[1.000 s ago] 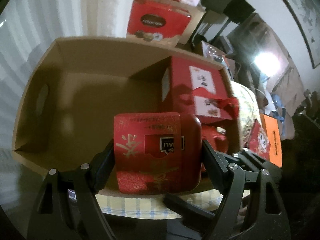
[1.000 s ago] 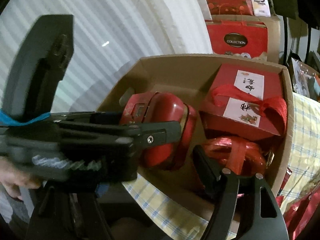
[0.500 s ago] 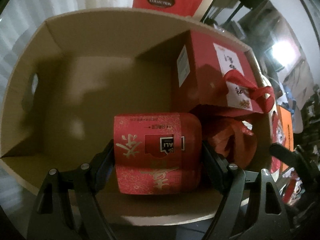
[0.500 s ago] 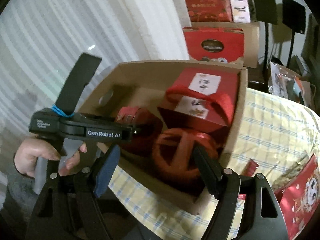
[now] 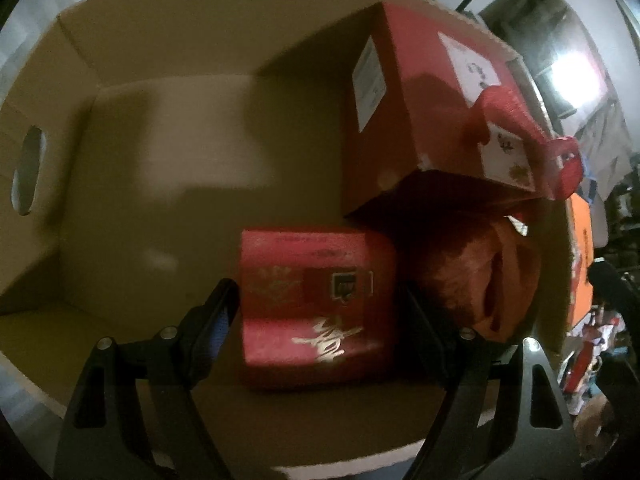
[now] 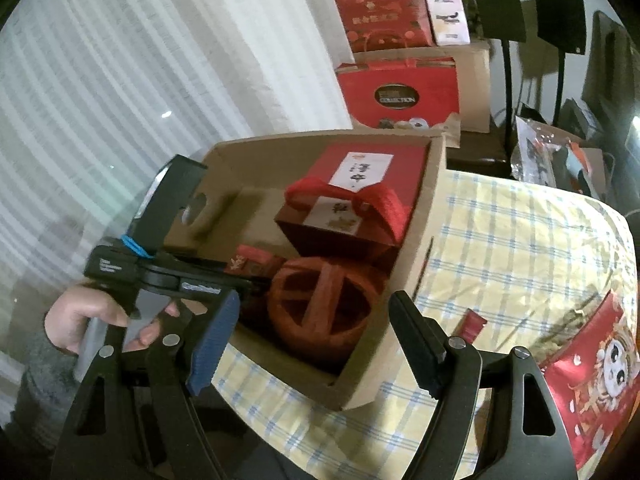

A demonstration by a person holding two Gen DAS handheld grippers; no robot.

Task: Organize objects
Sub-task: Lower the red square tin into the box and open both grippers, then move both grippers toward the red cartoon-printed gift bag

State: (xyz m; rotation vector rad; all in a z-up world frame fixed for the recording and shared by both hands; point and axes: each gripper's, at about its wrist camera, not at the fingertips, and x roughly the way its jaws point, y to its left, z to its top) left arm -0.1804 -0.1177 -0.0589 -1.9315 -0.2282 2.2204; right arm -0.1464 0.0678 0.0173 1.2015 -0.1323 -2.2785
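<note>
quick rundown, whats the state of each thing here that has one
cardboard box: open-topped, standing on the checked tablecloth
small red box: inside the cardboard box, between the left hand-held gripper's fingers
large red gift box: closed, tilted, ribbon handle on top
round red basket: in the box's near corner
left hand-held gripper: around the small box, contact unclear
right hand-held gripper: open, empty

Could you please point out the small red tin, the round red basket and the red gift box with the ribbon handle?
Small red tin (image 5: 316, 304), left wrist view, on its printed front face.
Round red basket (image 6: 320, 312), right wrist view, on its crossed straps.
Red gift box (image 6: 404, 168), right wrist view, on its bare red lid.
</note>
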